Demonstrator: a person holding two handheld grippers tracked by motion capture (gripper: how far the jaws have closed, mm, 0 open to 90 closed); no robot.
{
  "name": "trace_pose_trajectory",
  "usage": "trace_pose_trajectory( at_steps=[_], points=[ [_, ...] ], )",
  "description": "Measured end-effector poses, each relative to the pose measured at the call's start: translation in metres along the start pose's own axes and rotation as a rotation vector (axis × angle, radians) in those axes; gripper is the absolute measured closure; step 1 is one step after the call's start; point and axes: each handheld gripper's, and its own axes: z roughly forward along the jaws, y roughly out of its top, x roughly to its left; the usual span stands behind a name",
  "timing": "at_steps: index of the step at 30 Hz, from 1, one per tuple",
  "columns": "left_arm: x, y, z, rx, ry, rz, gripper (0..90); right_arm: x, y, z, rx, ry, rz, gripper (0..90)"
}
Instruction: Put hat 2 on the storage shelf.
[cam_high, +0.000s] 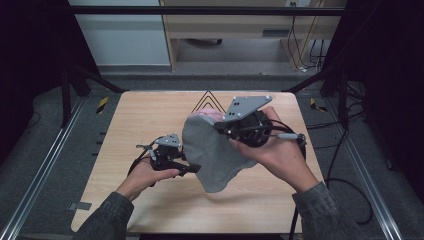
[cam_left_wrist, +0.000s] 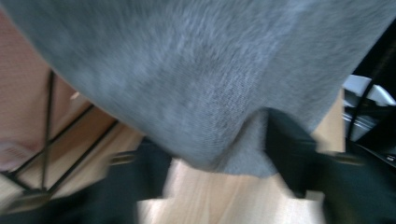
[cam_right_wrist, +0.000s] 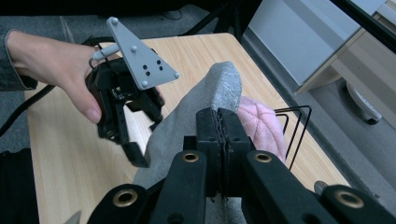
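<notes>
Two hand-held claws working a grey cloth (cam_high: 212, 150) above a wooden bench (cam_high: 125, 130). The right claw (cam_right_wrist: 223, 126) has its jaws pressed flat together on an upper fold of the cloth and holds it raised, so that the fabric hangs down toward the bench, its lower edge close over the surface. The left claw (cam_high: 192, 168) sits at the lower left edge of the hanging cloth; in the left gripper view its two jaws stand on either side of a drooping corner, partly closed, and whether the pads already press on the fabric cannot be told through the blur. A pink knitted thing (cam_right_wrist: 261, 126) lies on the bench just behind the cloth, beside a black triangle mark (cam_high: 206, 101) at the far edge. The step in hand appears to be taking a second hold on the lifted cloth, probably so as to spread or fold it. The next move likely calls for the left claw to finish closing on the corner without pinching a double layer, then for both hands to draw apart evenly.
</notes>
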Motion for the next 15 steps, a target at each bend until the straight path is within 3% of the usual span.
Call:
trace_pose_trajectory(
  at_steps=[3, 6, 13, 15],
  points=[
    [-0.002, 0.0, 0.0, 0.018, 0.007, 0.008, 73.5, 0.0, -0.003, 0.002, 0.009, 0.0, 0.002, 88.7],
    [-0.005, 0.0, -0.004, 0.007, 0.01, -0.003, 86.2, -0.003, -0.01, 0.003, 0.016, -0.005, 0.015, 88.7],
    [-0.014, 0.007, -0.018, 0.038, 0.052, 0.043, 87.0, -0.011, -0.025, 0.006, 0.034, -0.026, 0.051, 88.7],
    [-0.019, 0.015, -0.027, 0.05, 0.078, 0.052, 87.1, -0.019, -0.033, 0.007, 0.024, -0.032, 0.083, 88.7]
  ],
)
